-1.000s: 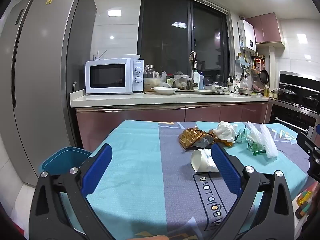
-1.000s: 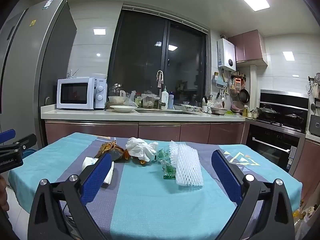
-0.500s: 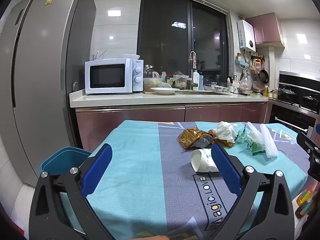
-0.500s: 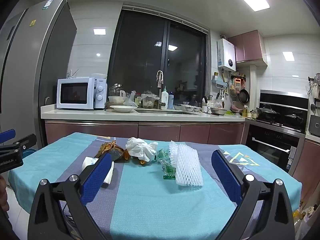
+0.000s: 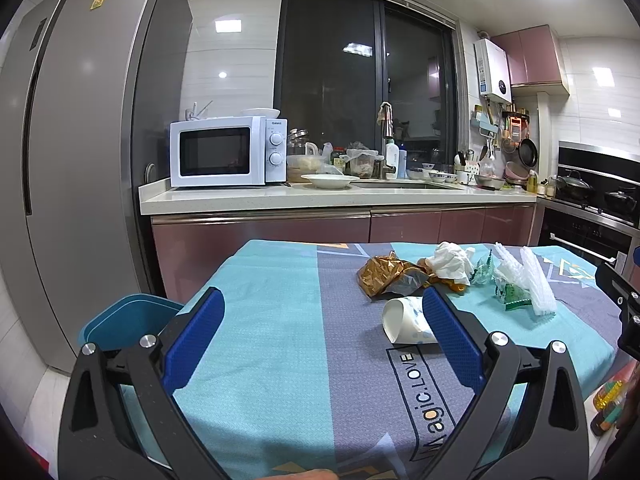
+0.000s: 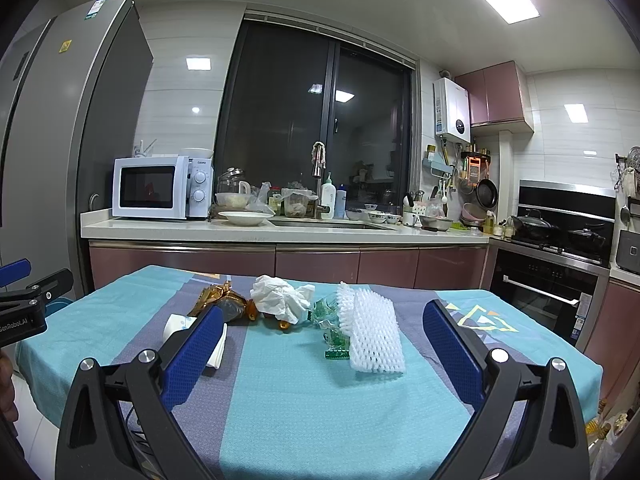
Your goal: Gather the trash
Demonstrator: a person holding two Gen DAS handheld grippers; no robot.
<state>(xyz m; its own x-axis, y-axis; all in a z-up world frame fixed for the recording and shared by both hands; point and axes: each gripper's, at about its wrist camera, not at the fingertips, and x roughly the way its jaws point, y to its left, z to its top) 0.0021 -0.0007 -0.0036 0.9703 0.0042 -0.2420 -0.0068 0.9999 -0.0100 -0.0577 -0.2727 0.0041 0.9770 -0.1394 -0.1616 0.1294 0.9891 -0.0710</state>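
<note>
Both the left gripper (image 5: 322,316) and right gripper (image 6: 320,330) hover released and empty, ready to pick. The trash (image 6: 296,308) lies clustered toward the table's (image 6: 280,412) far edge; the bin (image 5: 120,320) waits beside its left edge.

Printed in white and black on the grey band of the teal-and-grey tablecloth (image 5: 280,360): "Magic.LOVE", framed by a thin outline. On the white microwave oven (image 5: 228,151) at the counter's left end, a small brand name above the dials, seemingly "Galanz". On the black body of the left gripper (image 6: 24,304), seen from the right wrist: "GenRobot.AI" in white. Stickers on the tall grey refrigerator (image 6: 60,120) too small to read.
</note>
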